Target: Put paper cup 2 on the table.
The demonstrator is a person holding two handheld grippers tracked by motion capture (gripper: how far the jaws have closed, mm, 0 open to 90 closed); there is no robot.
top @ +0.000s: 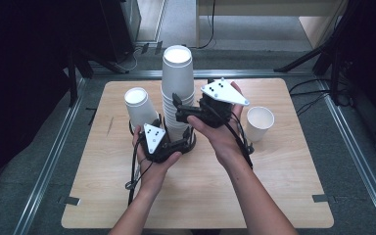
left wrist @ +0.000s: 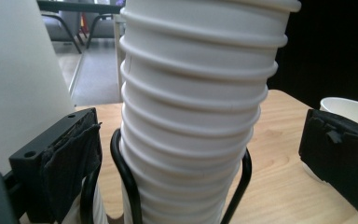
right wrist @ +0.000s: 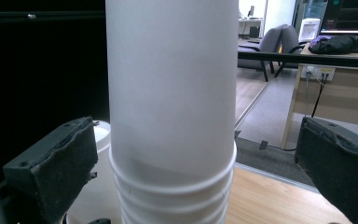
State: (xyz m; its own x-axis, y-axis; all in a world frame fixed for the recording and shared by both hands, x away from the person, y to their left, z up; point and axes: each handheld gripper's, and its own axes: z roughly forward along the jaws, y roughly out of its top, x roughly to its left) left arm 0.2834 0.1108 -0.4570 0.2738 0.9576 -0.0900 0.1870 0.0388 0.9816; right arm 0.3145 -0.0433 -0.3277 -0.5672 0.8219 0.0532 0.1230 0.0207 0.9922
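At the foot of the tall cup stack [top: 177, 93], the left hand-held gripper [top: 180, 145] has its jaws spread wide to either side of the lowest rims, neither pad touching; in the left gripper view those ribbed rims [left wrist: 191, 140] fill the gap, standing inside a black wire holder [left wrist: 123, 182]. Placed so low, it looks meant to steady the stack's base while something is lifted off above. Higher on the same stack, the right hand-held gripper [top: 181, 111] is also wide open, its pads flanking the smooth wall of the top cup [right wrist: 172, 88] just above the next rim, apart from it on both sides. That height suits pinching one cup alone, so I judge a single cup is about to be pulled off. The stack stands upside down near the middle of the worktop [top: 284, 196]. Left of the stack stands another inverted cup [top: 139, 106]; right of the stack, a single upright cup [top: 260, 122], well apart.
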